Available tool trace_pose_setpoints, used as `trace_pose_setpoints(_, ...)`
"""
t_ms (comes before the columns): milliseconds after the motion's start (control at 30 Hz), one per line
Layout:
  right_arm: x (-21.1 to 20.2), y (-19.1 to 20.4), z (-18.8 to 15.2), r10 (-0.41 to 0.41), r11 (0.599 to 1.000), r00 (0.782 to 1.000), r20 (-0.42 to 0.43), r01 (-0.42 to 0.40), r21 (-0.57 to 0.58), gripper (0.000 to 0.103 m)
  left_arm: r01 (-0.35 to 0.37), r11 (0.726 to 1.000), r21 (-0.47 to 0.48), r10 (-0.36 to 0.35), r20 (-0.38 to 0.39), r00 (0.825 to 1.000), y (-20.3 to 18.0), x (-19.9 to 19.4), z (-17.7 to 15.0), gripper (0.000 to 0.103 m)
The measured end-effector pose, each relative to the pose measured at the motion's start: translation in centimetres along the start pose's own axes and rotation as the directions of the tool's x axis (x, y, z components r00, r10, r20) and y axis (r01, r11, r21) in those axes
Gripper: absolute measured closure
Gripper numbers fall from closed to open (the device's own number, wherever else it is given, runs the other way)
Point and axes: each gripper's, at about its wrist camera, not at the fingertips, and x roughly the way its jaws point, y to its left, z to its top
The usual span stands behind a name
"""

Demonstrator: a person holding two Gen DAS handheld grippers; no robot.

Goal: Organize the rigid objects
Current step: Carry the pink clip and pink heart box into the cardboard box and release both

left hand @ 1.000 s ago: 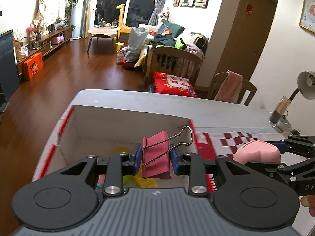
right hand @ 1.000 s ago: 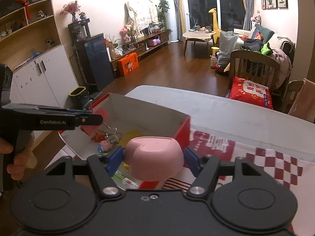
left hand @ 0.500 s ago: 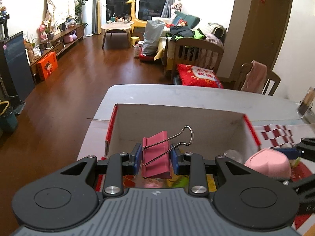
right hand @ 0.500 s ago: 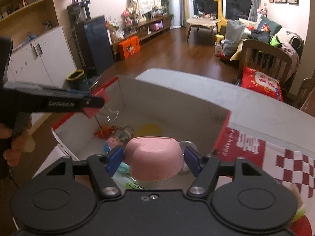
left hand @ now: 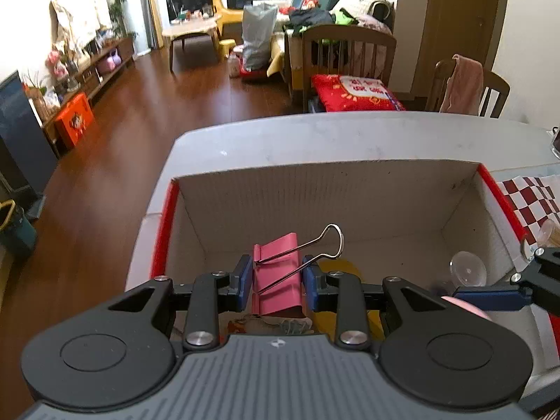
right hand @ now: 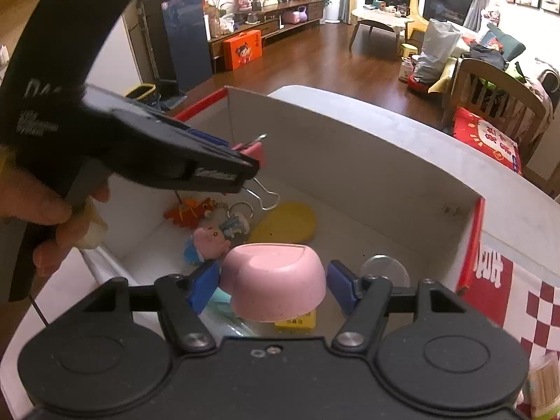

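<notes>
- Left gripper (left hand: 276, 281): clamped on a pink binder clip (left hand: 276, 273), blue pads pressing both flanks; wire handles sticking up and forward, one loop (left hand: 332, 241) standing above the clip.
- Clip held over the open cardboard box (left hand: 329, 189), above its near-left part; not touching the floor of the box.
- Right gripper (right hand: 273, 288): closed on a pink bowl (right hand: 274, 285), upside down, base facing up; left pad (right hand: 204, 285) against the bowl's wall, right pad's contact hard to confirm from this angle.
- Bowl held inside the box's outline, above the contents, near the front edge.
- Box: white inner walls, red trim on side edges (right hand: 477, 224), sitting on a pale table (left hand: 350, 140).
- Box contents, right wrist view: yellow flat piece (right hand: 287, 224), orange ornament (right hand: 189, 211), pink figurine (right hand: 208, 239), key ring with small charm (right hand: 238, 222), clear suction cup (right hand: 385, 269), yellow label (right hand: 297, 320) under the bowl.
- Left gripper also seen from the right wrist view (right hand: 245, 161), reaching in from upper left, hand (right hand: 45, 217) on its grip.
- Red-and-white checked cloth (right hand: 532, 318) on the table just right of the box.
- Background: wooden floor, red cushion (left hand: 353, 92) on a wooden chair.
</notes>
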Motion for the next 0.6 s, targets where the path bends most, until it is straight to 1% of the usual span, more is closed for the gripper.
trace_pose_setpoints(167, 1.1, -0.1, 0.1, -0.002, 1.0, 1.0, -0.03, 0.002, 0.001, 0.036, 0.004, 1.0, -0.006, -0.005, -0.05, 0.999, 0.3, 1.6, 0.1, 0.073)
trace_pose_setpoints(333, 1.6, -0.1, 0.4, -0.001, 1.0, 0.999, -0.046, 0.001, 0.008, 0.036, 0.022, 1.0, -0.018, -0.024, -0.115, 0.993, 0.5, 2.6, 0.0, 0.073)
trace_pose_setpoints(400, 1.9, -0.2, 0.5, 0.0, 1.0, 0.998, -0.064, 0.001, 0.016, 0.035, 0.032, 0.999, -0.014, -0.034, -0.151, 0.988, 0.5, 3.0, 0.0, 0.073)
trace_pose_setpoints(467, 1.9, -0.3, 0.5, 0.005, 1.0, 0.997, -0.071, -0.004, 0.02, 0.035, 0.05, 0.999, -0.01, -0.051, -0.203, 0.978, 0.5, 3.7, -0.1, 0.073)
trace_pose_setpoints(600, 2.1, -0.1, 0.5, 0.005, 1.0, 0.995, -0.096, -0.004, 0.011, 0.035, 0.058, 0.998, -0.007, -0.058, -0.214, 0.975, 0.6, 3.8, -0.3, 0.073)
